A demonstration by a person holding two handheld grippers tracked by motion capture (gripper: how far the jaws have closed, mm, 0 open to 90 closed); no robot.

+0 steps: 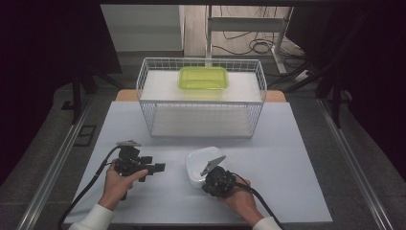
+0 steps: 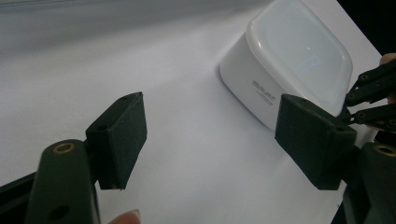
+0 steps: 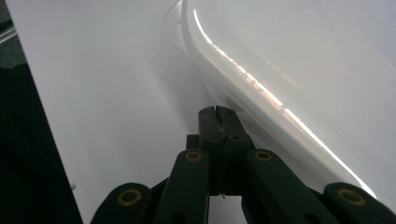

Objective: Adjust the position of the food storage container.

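A white lidded container (image 1: 197,162) sits on the white table (image 1: 287,158) near its front middle. My right gripper (image 1: 208,181) is shut with nothing between its jaws. Its tips (image 3: 217,113) rest close against the container's near side, just under the lid's rim (image 3: 243,79). To the container's left my left gripper (image 1: 152,166) is held level and open, pointing toward it. Nothing lies between its pads (image 2: 122,140), and the container (image 2: 289,60) stands a short way beyond them. The right gripper's linkage (image 2: 373,93) shows at the edge of the left gripper view.
A white wire basket (image 1: 201,103) stands at the back of the table. A lime-green lidded container (image 1: 203,78) rests on its upper shelf. Cables trail from both grippers over the table's front edge. Dark floor surrounds the table.
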